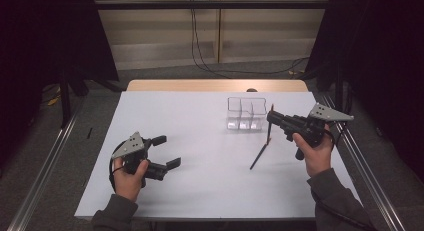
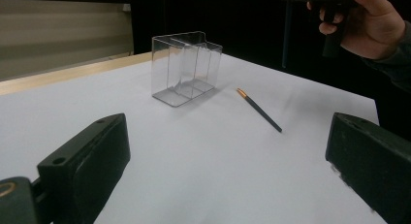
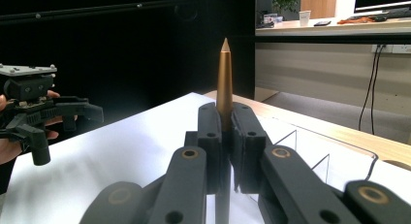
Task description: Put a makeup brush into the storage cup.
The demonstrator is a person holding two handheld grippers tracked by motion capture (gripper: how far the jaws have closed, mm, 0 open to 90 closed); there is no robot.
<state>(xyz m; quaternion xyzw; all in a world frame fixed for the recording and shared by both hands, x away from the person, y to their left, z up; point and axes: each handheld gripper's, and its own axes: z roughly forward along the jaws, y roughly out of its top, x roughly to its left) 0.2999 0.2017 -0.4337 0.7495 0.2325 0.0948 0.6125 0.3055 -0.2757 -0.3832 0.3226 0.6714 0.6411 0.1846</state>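
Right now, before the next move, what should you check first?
1. Right hand-held gripper shut on the gold-tipped pen: ok.
2. Pen straight between the jaws, gold tip pointing up: ok.
3. Clear box upright, compartments look empty: ok.
4. Second pen lying flat on the table, apart from the box: ok.
5. Left hand-held gripper open, holding nothing, away from the box: ok.
6. Held pen's lower end lined up over a compartment: cannot tell.
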